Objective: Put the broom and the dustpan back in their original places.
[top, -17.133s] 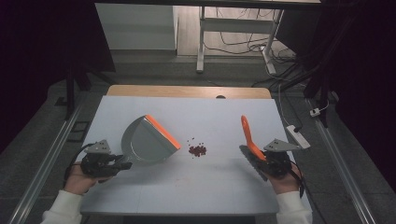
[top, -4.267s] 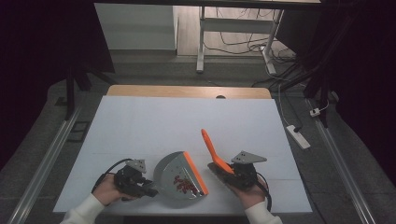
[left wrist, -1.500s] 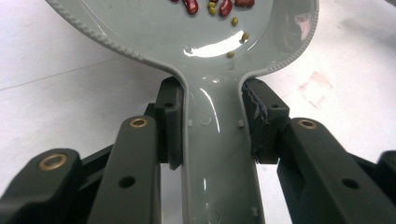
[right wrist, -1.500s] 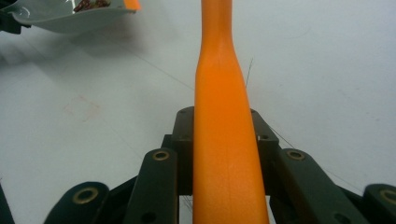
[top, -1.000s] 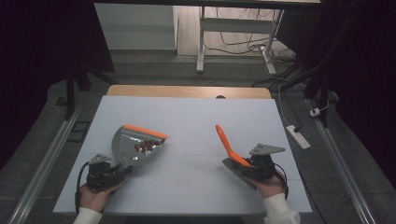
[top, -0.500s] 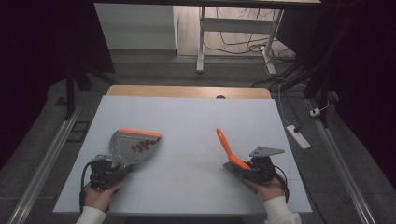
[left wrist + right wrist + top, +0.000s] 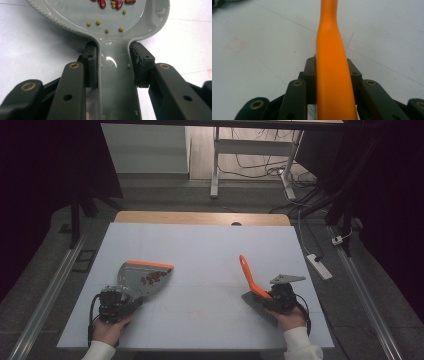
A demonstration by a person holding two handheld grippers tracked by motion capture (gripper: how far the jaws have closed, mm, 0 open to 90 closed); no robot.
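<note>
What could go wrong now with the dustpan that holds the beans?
1. The dustpan is held only by its handle in the left hand-held gripper; if it tips, the loose beans may roll out over its orange lip.
2. The brush in the right hand-held gripper is far away, so spilled beans would need sweeping again.

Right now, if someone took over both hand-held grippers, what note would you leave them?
Left hand-held gripper: shut on the grey dustpan handle, pan at the table's left.
Right hand-held gripper: shut on the orange brush, at the table's right.
Done: red and green beans lie in the pan; the white table shows no loose ones.
Left: probably emptying the pan and setting both tools down.
</note>
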